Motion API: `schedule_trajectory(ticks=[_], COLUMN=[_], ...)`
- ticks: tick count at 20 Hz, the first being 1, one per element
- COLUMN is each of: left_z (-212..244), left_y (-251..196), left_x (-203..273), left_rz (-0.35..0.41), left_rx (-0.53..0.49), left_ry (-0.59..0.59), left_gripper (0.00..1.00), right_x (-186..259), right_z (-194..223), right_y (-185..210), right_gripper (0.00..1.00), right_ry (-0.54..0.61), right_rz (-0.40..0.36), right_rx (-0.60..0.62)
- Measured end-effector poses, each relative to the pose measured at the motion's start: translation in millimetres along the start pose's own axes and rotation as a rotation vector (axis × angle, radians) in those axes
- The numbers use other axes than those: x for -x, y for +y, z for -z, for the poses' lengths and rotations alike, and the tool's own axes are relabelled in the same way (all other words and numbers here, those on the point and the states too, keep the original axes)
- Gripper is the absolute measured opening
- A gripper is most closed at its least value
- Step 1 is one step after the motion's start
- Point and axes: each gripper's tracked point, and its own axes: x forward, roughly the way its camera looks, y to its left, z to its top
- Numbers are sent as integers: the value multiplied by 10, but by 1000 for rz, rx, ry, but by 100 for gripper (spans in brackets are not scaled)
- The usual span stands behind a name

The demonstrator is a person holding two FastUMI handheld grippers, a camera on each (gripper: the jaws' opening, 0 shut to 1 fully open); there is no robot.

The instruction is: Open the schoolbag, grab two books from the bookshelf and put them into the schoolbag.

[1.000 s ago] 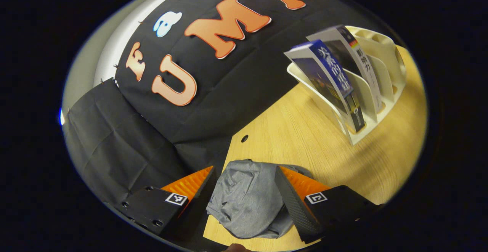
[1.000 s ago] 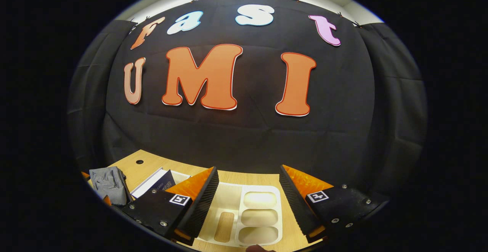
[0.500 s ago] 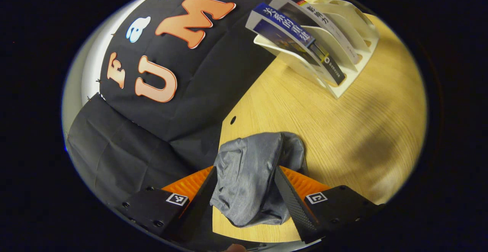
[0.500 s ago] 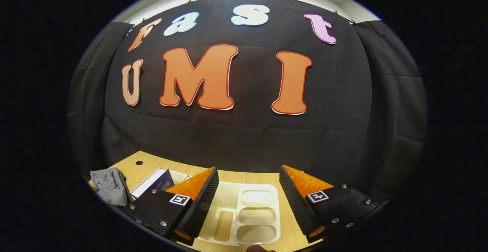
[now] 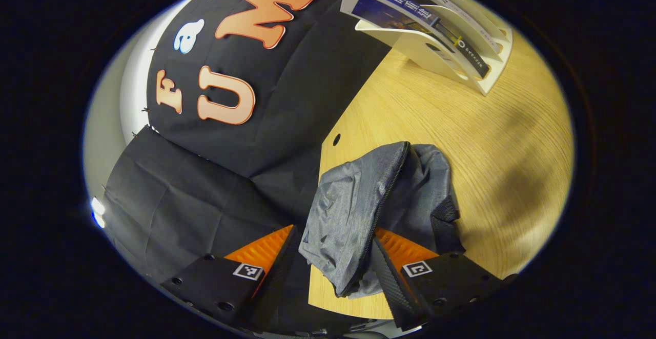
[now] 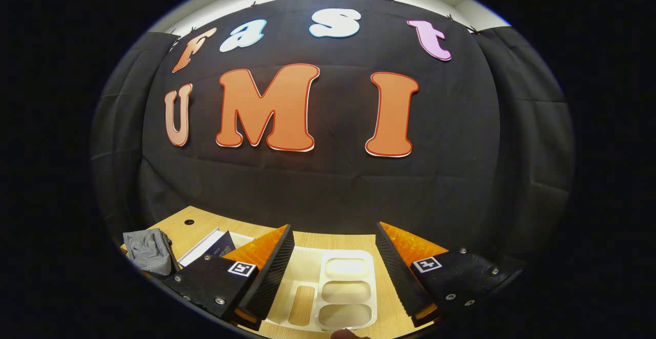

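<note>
In the left gripper view, the left gripper [image 5: 333, 262] has its jaws parted around a fold of the grey schoolbag [image 5: 374, 211]; whether both fingers press it cannot be told. The bag lies crumpled at the table [image 5: 461, 139] edge, its dark zipper running along the fold. Two books [image 5: 410, 13] lean in the white bookshelf [image 5: 435, 54] beyond.

In the right gripper view, the right gripper [image 6: 333, 272] is spread wide above the bookshelf [image 6: 333, 287], with the schoolbag [image 6: 148, 251] far left.

Left gripper view close over schoolbag [image 5: 369, 200]; right gripper view above bookshelf [image 6: 328, 287], wall-facing.
</note>
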Motion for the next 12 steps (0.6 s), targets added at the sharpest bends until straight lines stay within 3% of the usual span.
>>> schedule_trajectory(ticks=[3, 6, 9, 10, 11, 12], left_z=[30, 21, 14, 19, 23, 34], left_y=[74, 112, 244, 264, 296, 321], left_x=[-151, -271, -302, -331, -363, -388], left_rz=[8, 17, 19, 33, 42, 60], left_rx=[1, 4, 28, 38, 50, 60], left_ry=[36, 35, 1, -6, -20, -22], left_gripper=[78, 68, 44, 47, 31, 27], right_x=[14, 68, 139, 160, 186, 226], right_z=[-22, -46, -82, -99, -120, -144], right_y=[-53, -107, -154, -162, -150, -125], right_gripper=[95, 95, 95, 95, 95, 95], right_ry=[-10, -12, -19, -20, -21, -24], right_rz=[7, 24, 64, 84, 97, 116], right_rx=[-1, -11, -3, -2, -6, -11])
